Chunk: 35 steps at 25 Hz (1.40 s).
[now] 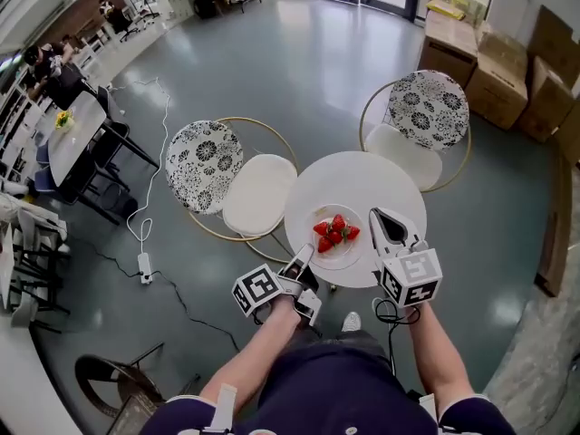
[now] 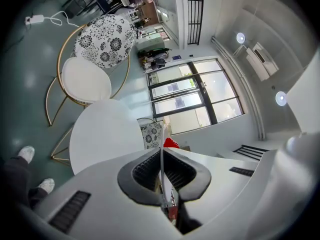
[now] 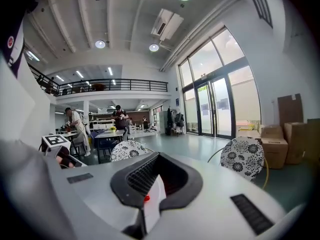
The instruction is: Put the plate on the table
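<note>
As the head view shows, the white plate [image 1: 345, 260], loaded with red strawberries [image 1: 334, 232], sits over the near part of the round white counter [image 1: 353, 179], held at opposite edges by two grippers. The left gripper [image 1: 304, 259] has its jaws closed on the plate's left rim; in the left gripper view the thin white edge is pinched between the dark ribbed pads [image 2: 145, 171]. The right gripper [image 1: 381, 229] is likewise clamped on the right rim, with a strip of white plate between its jaws. Whether the plate's underside touches the counter cannot be told. Two chairs with black-and-white patterned backs stand just beyond the counter, one to the left [image 1: 227, 175] and one at the far right [image 1: 421, 116].
</note>
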Tool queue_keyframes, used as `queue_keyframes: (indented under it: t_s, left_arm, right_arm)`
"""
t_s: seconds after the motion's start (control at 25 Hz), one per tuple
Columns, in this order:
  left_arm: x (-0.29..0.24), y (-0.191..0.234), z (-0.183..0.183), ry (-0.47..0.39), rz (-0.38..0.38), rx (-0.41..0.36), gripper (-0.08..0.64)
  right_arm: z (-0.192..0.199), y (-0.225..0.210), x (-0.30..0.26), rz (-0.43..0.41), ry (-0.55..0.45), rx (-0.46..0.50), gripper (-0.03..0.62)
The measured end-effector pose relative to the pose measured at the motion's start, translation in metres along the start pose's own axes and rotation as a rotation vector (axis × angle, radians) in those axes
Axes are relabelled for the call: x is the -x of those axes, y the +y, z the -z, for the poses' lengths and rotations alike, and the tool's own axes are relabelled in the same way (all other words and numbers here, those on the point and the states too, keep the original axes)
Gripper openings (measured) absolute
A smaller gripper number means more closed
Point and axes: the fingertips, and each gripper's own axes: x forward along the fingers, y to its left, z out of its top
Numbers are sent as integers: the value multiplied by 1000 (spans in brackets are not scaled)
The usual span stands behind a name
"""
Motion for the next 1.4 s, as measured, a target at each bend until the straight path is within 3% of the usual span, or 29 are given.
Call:
queue_keyframes:
  t_s: [0.24,0.56,1.4]
  left_arm:
    - [-4,3,-7,54,8,-6,15]
    - [-5,34,-6,93,-43,8,15]
    - [-31,133,-1,92,-132,31,15]
  right_arm:
    - [-2,1,-1,49,6,1,3]
    - [11,2,-9,88,37,-14,3]
    - [70,-3,-26,94,143,-43,3]
